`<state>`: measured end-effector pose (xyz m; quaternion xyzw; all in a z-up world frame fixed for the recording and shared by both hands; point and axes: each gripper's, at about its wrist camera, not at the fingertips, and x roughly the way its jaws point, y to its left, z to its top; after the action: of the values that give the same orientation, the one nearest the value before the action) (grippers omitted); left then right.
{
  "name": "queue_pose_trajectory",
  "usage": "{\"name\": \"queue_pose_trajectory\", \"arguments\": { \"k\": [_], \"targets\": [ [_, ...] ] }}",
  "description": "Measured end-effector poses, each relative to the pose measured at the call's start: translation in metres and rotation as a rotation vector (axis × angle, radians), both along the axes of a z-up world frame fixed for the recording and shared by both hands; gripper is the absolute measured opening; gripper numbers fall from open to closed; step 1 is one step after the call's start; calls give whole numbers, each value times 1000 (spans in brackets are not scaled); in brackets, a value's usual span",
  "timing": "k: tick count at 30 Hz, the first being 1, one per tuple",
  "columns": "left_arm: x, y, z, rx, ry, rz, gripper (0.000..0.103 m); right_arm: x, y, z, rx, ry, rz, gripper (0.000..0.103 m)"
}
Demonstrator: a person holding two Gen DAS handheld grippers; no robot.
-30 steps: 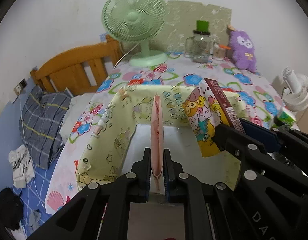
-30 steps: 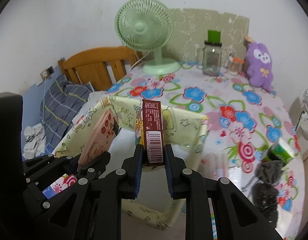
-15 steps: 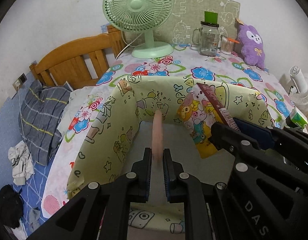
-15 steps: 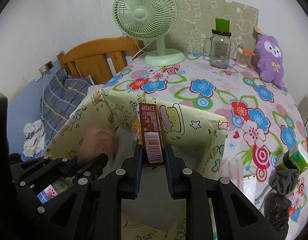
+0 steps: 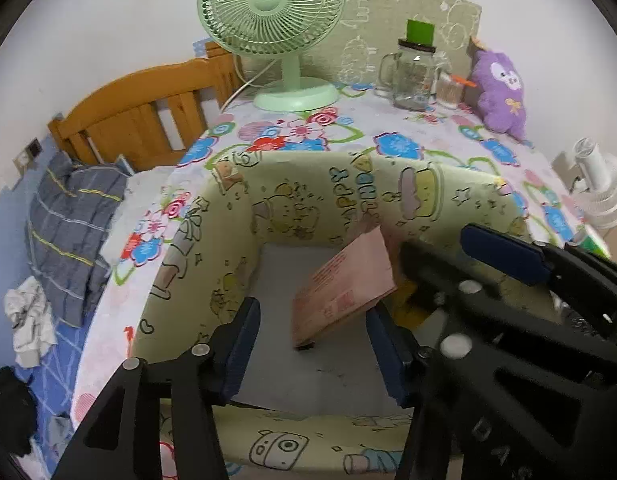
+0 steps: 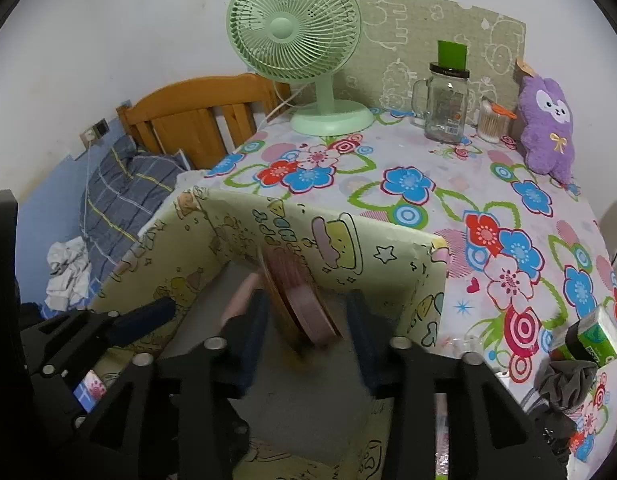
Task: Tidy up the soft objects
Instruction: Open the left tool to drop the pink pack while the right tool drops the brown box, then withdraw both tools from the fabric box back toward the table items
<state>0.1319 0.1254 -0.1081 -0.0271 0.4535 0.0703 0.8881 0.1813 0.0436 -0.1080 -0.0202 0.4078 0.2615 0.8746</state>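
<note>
A yellow cartoon-print fabric box (image 5: 348,188) stands on the flowered table; it also shows in the right wrist view (image 6: 332,236). My left gripper (image 5: 314,344) is open over the box, and a pink tissue pack (image 5: 344,286) lies tilted inside, free of the fingers. My right gripper (image 6: 306,330) is open too; a blurred brown-and-pink pack (image 6: 298,296) drops between its fingers into the box. The right gripper's fingers (image 5: 504,250) reach in from the right in the left wrist view.
A green fan (image 6: 296,24), a glass jar (image 6: 446,104) and a purple plush toy (image 6: 548,120) stand at the back of the table. A green tissue pack (image 6: 592,334) and dark cloth (image 6: 564,380) lie at the right. A wooden bed frame (image 5: 144,120) is on the left.
Both grippers moved down over the box and opened. The pink pack left the left gripper and fell inside; the brown pack left the right gripper.
</note>
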Motion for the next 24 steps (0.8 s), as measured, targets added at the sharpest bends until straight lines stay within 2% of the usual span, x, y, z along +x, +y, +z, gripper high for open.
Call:
{"name": "queue_pose_trajectory", "arguments": {
  "k": [2, 4, 12, 18, 24],
  "targets": [
    [-2, 0, 4, -16, -12, -11, 65, -2, -2, 4, 7, -5, -8, 68],
    [-5, -1, 9, 4, -28, -5, 77, -5, -4, 7, 9, -19, -20, 73],
    [-17, -7, 24, 42, -80, -7, 87, -19, -12, 22, 5, -40, -37, 80],
    [-29, -16, 38, 53, -124, -13, 94, -35, -25, 38, 6, -90, -60, 84],
    [-43, -29, 51, 52, -175, -15, 101, -51, -41, 54, -2, -144, -93, 92]
  ]
}}
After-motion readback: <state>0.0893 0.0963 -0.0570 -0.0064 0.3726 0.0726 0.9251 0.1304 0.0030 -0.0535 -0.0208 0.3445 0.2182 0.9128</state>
